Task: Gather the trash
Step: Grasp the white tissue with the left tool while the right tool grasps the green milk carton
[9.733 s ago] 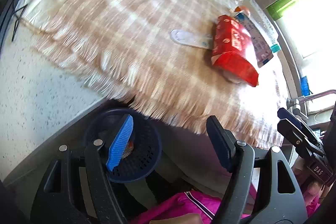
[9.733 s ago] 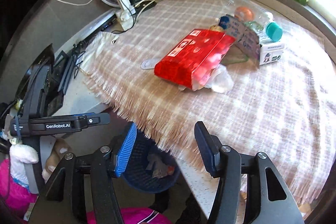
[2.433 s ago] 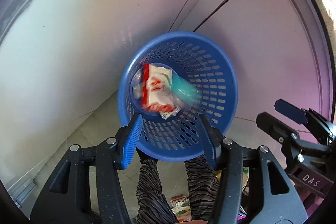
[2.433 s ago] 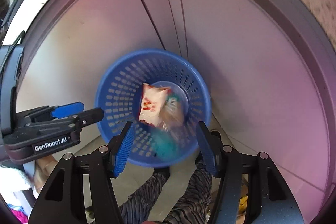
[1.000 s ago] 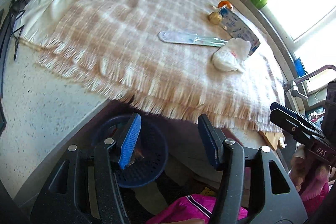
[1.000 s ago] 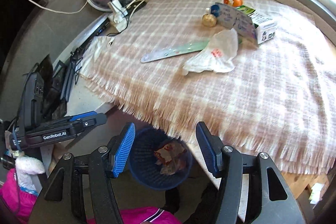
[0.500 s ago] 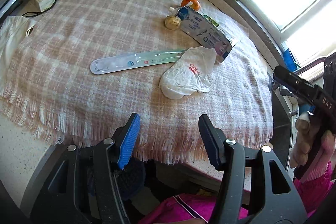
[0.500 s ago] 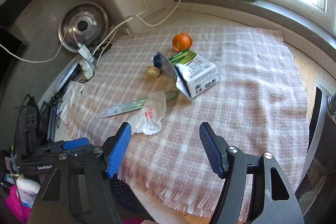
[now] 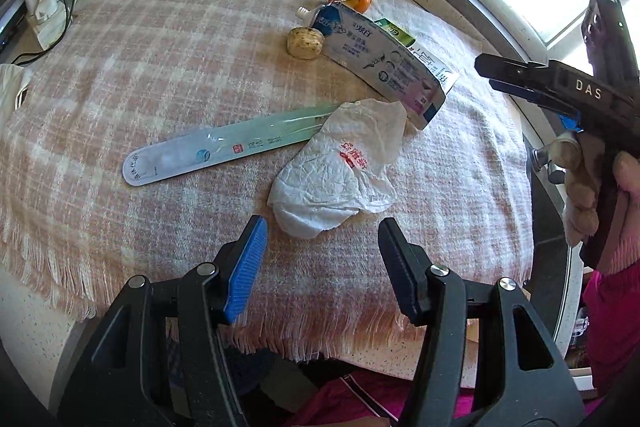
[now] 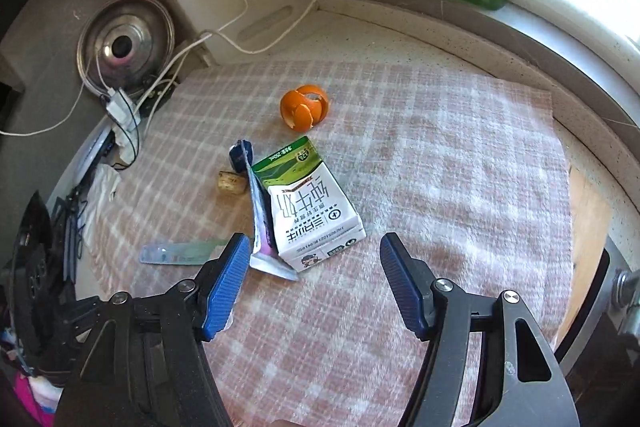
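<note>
The checked cloth (image 9: pixel 168 39) covers most of the counter; its fringed near edge runs below your left gripper (image 9: pixel 322 267), and bare speckled counter (image 10: pixel 400 39) borders its far edge toward the window. In the right wrist view open cloth spreads from 12 to 4 o'clock of your right gripper (image 10: pixel 310 285).

Your left gripper stands about half open and grips nothing. The crumpled white wrapper (image 9: pixel 340 167) lies just beyond its tips at 12 o'clock, apart from both pads. The long toothbrush package (image 9: pixel 224 147) stretches toward 10 o'clock, one end tucked under the wrapper. The toothpaste tube (image 9: pixel 380 67) lies at 1 o'clock, touching the wrapper's far corner.

Your right gripper is likewise parted with nothing between its jaws. The milk carton (image 10: pixel 312 207) lies on its side just beyond the tips at 12 o'clock, the tube leaning on its left face. The orange peel (image 10: pixel 304 107) sits farther at 12 o'clock, alone. The cork (image 10: pixel 231 182) rests at 11 o'clock beside the tube.
</note>
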### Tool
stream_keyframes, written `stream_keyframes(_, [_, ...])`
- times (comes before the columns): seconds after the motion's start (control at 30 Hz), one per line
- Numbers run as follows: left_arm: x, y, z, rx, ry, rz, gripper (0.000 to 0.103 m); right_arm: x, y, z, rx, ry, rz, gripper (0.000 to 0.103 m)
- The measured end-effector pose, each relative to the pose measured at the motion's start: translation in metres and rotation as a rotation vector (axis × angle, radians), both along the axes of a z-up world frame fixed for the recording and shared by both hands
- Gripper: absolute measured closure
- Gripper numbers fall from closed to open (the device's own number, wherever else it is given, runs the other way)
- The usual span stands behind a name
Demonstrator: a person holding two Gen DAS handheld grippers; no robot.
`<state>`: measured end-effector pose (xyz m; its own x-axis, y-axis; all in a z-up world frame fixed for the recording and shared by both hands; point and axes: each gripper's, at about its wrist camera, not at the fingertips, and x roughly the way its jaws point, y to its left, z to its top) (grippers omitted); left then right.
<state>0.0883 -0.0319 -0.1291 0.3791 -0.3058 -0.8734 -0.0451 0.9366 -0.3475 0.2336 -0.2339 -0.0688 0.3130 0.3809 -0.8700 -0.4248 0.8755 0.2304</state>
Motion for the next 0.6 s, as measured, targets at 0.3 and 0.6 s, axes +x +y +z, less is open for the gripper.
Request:
stream_keyframes(0.3, [0.036,-0.03,-0.012,0.074,0.054,-0.094,0.044,0.04,0.012,-0.028,-0.025,0.103,0.04,0.036])
stream_keyframes(0.6, [0.056,-0.046,-0.03,0.082,0.103,-0.112,0.044,0.063,0.03,-0.042,-0.058,0.143,0.097,0.036])
